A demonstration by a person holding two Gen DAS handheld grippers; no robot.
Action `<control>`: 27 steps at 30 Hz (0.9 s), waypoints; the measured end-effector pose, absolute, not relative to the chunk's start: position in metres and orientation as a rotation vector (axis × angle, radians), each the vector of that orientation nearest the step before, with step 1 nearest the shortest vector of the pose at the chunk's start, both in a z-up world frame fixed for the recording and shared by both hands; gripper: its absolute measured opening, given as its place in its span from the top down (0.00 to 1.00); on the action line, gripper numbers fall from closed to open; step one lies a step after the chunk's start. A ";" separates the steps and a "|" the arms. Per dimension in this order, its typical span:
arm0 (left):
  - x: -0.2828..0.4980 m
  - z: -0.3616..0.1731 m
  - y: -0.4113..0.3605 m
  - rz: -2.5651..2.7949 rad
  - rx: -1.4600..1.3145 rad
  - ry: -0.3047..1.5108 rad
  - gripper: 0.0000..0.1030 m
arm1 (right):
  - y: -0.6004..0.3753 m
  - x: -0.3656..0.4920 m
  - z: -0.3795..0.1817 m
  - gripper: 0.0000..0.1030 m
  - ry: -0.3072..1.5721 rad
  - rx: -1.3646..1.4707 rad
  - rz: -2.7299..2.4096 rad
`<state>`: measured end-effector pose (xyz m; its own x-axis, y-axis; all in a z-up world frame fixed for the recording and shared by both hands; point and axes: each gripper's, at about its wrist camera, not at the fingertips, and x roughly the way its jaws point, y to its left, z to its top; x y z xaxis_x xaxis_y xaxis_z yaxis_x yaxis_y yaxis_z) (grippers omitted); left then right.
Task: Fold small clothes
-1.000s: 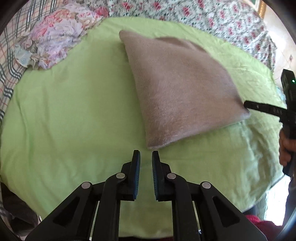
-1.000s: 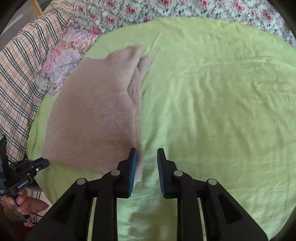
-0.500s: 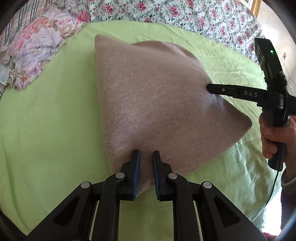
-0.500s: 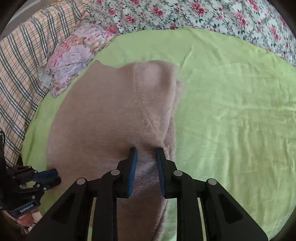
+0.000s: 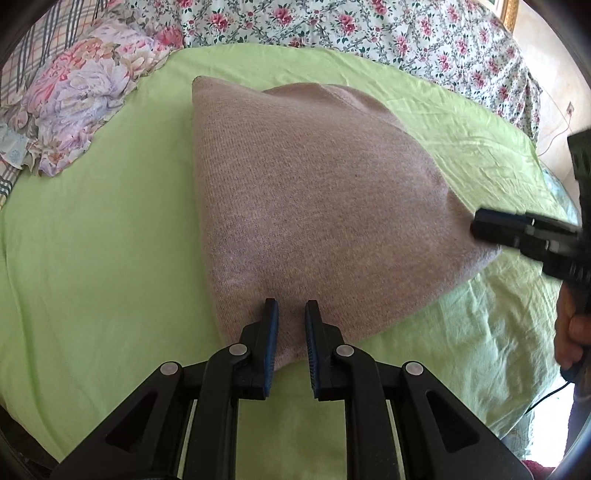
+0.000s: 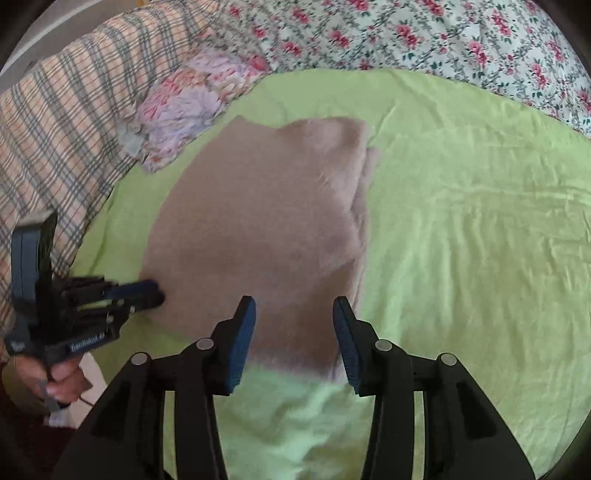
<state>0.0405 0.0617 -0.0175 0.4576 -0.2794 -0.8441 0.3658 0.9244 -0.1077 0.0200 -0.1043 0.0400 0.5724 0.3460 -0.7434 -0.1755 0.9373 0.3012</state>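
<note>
A tan knit garment [image 5: 314,203] lies folded on the green sheet [image 5: 92,258], slightly humped in the middle. In the left wrist view my left gripper [image 5: 291,306] has its jaws nearly together, the tips resting on the garment's near corner. I cannot tell whether any cloth is pinched. The right gripper [image 5: 480,225], blurred, is at the garment's right corner. In the right wrist view the right gripper [image 6: 294,310] is opening over the garment [image 6: 258,221]. Cloth lies between the jaws, but the pads stand clear of it. The left gripper [image 6: 151,291] touches the garment's left edge.
A crumpled floral cloth [image 5: 81,92] lies at the sheet's far left, by a plaid cover [image 6: 55,110]. A rose-print bedspread [image 5: 369,29] runs along the back. A person's hand [image 5: 570,325] holds the right gripper near the bed's right edge. Bare green sheet [image 6: 461,258] stretches right of the garment.
The right gripper carried the garment's edge over toward the left gripper, then opened its jaws, let go and drew back. The garment now reaches the left gripper's tips.
</note>
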 end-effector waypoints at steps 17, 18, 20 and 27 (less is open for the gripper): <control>0.031 -0.023 0.074 -0.426 0.086 1.020 0.85 | -0.109 0.016 0.012 0.64 0.943 0.201 0.225; 0.031 -0.023 0.076 -0.428 0.083 1.020 0.85 | -0.109 0.015 0.012 0.64 0.942 0.199 0.223; 0.029 -0.023 0.079 -0.431 0.074 1.021 0.85 | -0.108 0.014 0.012 0.64 0.942 0.199 0.217; 0.029 -0.007 0.095 -0.457 0.045 1.017 0.78 | -0.128 0.021 0.037 0.63 0.897 0.317 0.210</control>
